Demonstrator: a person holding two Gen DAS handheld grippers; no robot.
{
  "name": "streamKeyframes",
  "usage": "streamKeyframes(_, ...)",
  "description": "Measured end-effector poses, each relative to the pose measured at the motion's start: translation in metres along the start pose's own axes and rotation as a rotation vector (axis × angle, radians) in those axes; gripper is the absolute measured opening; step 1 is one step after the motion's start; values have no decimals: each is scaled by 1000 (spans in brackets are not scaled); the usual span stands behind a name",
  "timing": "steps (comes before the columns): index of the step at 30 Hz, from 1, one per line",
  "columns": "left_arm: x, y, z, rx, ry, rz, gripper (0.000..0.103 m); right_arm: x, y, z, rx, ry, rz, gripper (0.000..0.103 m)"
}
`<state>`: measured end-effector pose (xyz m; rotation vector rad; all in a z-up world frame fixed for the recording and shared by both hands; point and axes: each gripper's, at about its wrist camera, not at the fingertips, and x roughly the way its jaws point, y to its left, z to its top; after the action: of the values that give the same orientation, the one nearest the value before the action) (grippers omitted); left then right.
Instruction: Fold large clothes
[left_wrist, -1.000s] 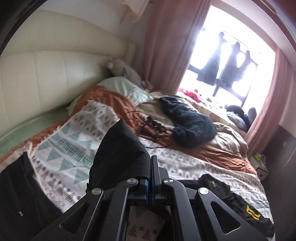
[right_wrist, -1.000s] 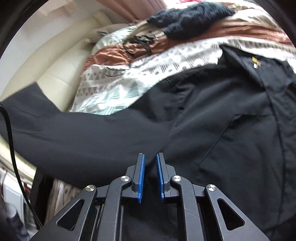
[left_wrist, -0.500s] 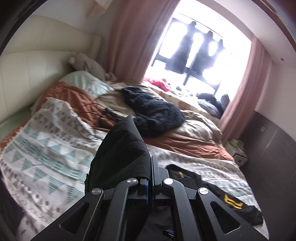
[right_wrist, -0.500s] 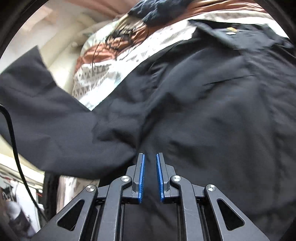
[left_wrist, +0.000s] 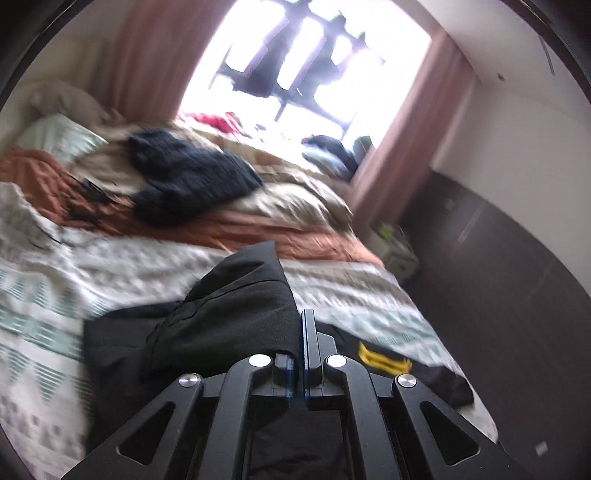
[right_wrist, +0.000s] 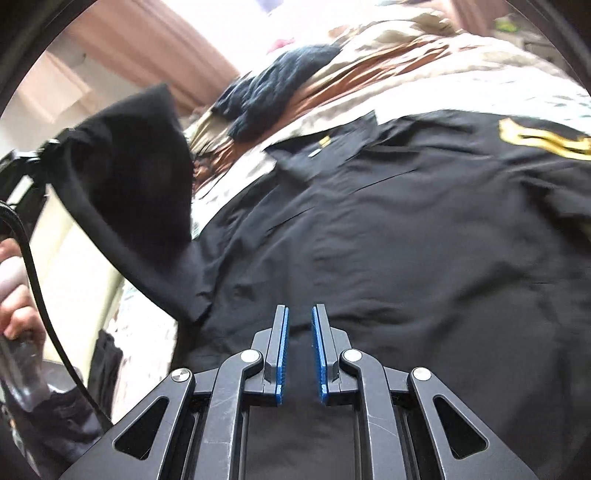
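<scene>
Your left claw (left_wrist: 300, 354) is clamped on a bunched corner of the black shirt (right_wrist: 406, 240), most likely a sleeve, and the cloth stands up in a peak just ahead of its fingertips. Your right claw (right_wrist: 299, 350) has its jaws a little apart with nothing between them; it hangs low over the shirt's body, which lies spread on the patterned bedspread (left_wrist: 110, 266) directly ahead of and beneath that claw.

To fold well from here, carry the held cloth across toward the shirt's middle (the side where the yellow emblem (left_wrist: 384, 360) shows, just right of the left claw's fingertips) and keep it low enough that the fabric drapes rather than flips. Aim for a straight crease along the side seam. The right claw looks well placed to pin the body flat, so press there before you lay the cloth down, or the whole shirt may slide on the bedspread.

Let go only once the cloth rests flat. The dark knitted garment (left_wrist: 192, 184) lies well ahead of both claws and should not interfere.
</scene>
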<state>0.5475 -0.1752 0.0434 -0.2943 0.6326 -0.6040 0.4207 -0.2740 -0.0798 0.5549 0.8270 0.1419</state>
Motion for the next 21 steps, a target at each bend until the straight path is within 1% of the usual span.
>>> streamKeyframes(2,27,-16,-18,22,105,-7,19,-19,-18,-2,22,-20,-20,14)
streamKeyframes(3,35,-17,-24,24,139,-13,43,-28,-27,-4,32,-28,-37,15)
streamKeyframes(4,43,-19,-36,18,171,-25,65,-35,-37,-6,42,-34,-53,19)
streamKeyframes(6,48,-16,-53,-7,177,-36,80,-42,-50,-9,57,-39,-79,24)
streamKeyframes(7,49,-14,-60,-19,188,-31,85,-42,-53,-10,62,-39,-89,24)
streamKeyframes(10,48,-3,-72,-29,233,1,85,-40,-65,-15,90,-24,-107,24)
streamKeyframes(12,44,1,-76,-36,235,21,85,-35,-70,-15,104,-15,-115,24)
streamKeyframes(14,34,14,-79,-46,228,53,85,-29,-71,-15,107,-10,-113,24)
streamKeyframes(19,2,67,-89,-115,211,160,85,-6,-57,-12,70,20,-108,24)
streamKeyframes(20,-8,81,-93,-135,205,192,85,-2,-52,-10,57,27,-111,24)
streamKeyframes(21,-13,90,-94,-146,203,210,85,3,-45,-8,39,34,-115,27)
